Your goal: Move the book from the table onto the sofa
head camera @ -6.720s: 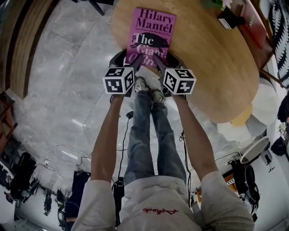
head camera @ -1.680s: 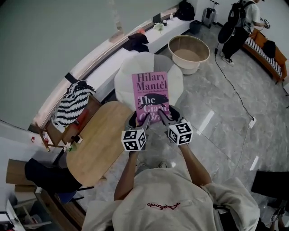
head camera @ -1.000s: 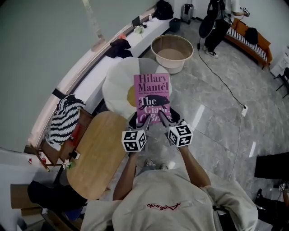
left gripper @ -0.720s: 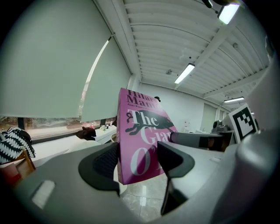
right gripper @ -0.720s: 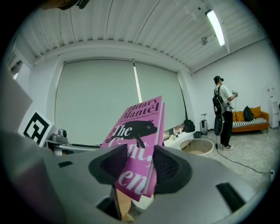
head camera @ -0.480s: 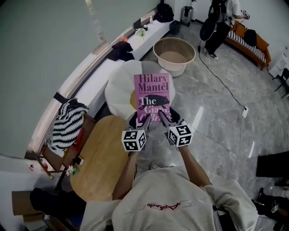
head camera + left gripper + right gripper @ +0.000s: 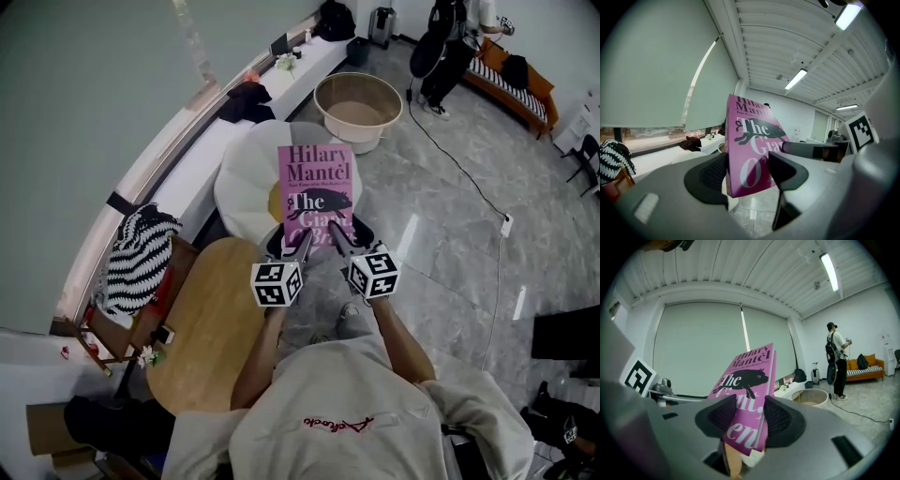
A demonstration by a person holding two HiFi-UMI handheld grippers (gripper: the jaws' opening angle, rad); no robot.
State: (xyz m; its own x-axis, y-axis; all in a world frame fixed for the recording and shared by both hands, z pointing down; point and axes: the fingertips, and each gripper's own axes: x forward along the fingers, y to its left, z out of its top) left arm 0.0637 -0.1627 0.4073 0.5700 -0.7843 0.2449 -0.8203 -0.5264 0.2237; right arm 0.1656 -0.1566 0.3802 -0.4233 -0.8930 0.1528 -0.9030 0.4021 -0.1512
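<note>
Head view: one pink book (image 7: pixel 317 187) is held up off the desk (image 7: pixel 202 319), above the floor, between one white round cushion (image 7: pixel 246 173) and the person. It is clamped at its near edge by two grippers, the left gripper (image 7: pixel 300 242) and the right gripper (image 7: pixel 337 236). One beige tub (image 7: pixel 361 105) stands farther off.

Left gripper view: one book (image 7: pixel 751 145) is pinched between both jaws of the left gripper (image 7: pixel 747 172).

Right gripper view: the same book (image 7: pixel 746 390) is gripped by the right gripper (image 7: pixel 749 417). One person (image 7: pixel 836 359) is seen far right.

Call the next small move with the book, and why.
Probably carry the book forward and down toward the white round seat, grips closed. The left gripper and right gripper each clamp its near edge, and it hangs in the air, off the table.
</note>
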